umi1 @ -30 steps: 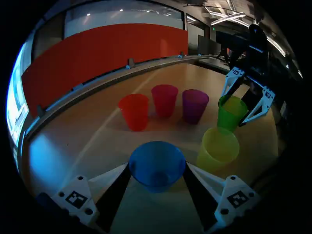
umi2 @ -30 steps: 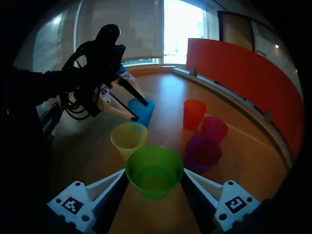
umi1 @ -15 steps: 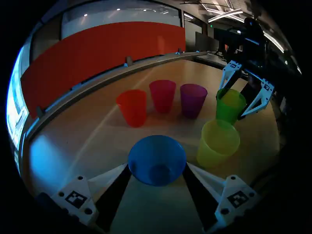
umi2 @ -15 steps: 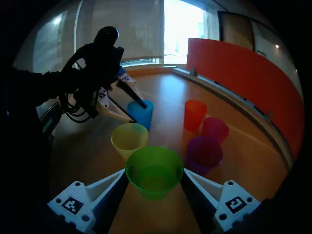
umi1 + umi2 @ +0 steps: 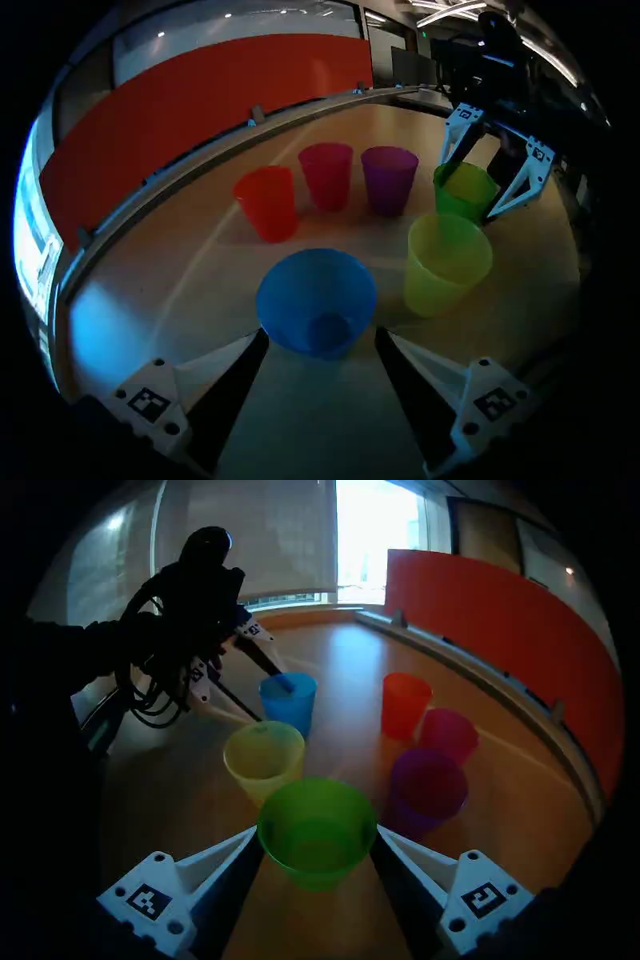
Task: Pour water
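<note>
A blue cup (image 5: 316, 298) sits upright between the fingers of my left gripper (image 5: 318, 332), which is shut on its sides. My right gripper (image 5: 317, 832) is shut on a green cup (image 5: 318, 836), also upright. In the right gripper view the left gripper (image 5: 270, 698) holds the blue cup (image 5: 288, 704) a little above the wooden table (image 5: 344, 664). The left gripper view shows the right gripper (image 5: 468, 190) with the green cup (image 5: 464, 188) at the far right. A yellow cup (image 5: 444, 260) stands between the two. I cannot tell whether any cup holds water.
An orange cup (image 5: 266, 202), a magenta cup (image 5: 326, 174) and a purple cup (image 5: 389, 178) stand in a row behind. A red partition (image 5: 200, 96) with a rail runs along the table's far edge. A dark-sleeved arm (image 5: 72, 656) holds the left gripper.
My left gripper has lifted the blue cup slightly off the table and tilted its view downward. The green cup stays in my right gripper, almost unmoved.
</note>
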`<state>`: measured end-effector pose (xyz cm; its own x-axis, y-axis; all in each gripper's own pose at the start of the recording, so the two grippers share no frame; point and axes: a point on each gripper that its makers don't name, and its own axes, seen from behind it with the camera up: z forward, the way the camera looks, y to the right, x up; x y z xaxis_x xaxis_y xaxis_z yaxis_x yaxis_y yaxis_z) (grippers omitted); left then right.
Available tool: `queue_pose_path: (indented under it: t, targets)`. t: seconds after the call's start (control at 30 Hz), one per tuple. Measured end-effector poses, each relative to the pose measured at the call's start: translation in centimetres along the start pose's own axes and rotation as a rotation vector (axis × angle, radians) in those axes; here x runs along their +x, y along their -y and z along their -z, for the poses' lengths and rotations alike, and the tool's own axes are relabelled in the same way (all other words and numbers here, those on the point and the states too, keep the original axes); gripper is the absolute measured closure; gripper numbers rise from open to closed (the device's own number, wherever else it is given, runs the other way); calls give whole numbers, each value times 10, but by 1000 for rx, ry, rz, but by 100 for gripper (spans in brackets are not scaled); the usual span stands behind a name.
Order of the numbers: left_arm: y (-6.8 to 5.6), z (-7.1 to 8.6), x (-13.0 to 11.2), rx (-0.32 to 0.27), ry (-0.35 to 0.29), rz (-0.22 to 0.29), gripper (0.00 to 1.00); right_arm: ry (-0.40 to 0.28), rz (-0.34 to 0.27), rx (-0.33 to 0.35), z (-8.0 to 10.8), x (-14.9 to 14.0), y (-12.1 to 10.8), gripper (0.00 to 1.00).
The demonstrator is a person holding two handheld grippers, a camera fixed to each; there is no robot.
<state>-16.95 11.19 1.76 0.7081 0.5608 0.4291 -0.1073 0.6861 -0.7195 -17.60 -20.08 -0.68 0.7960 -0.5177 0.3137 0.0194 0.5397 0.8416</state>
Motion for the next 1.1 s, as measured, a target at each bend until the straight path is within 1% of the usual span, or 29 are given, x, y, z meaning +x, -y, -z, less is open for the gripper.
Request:
queue_pose_path:
  t: [0.2, 0.4, 0.5, 0.67, 0.87, 1.1]
  targets:
    - [-2, 6, -14, -3, 27, 27, 1, 1, -2, 3, -5, -3, 1, 10]
    - [-1, 15, -17, 9, 13, 42, 0, -12, -5, -5, -6, -6, -1, 10]
    - [-4, 18, -18, 5, 11, 50, 1, -16, -5, -7, -5, -8, -2, 10]
    - [-6, 21, -20, 2, 12, 50, 0, -17, -7, -11, -4, -11, -1, 10]
    - [-11, 22, -20, -2, 17, 37, 0, -18, -6, -18, -2, -15, -1, 9]
    - [-11, 23, -22, 5, 25, 31, 0, -15, -26, -15, 1, -17, 0, 2]
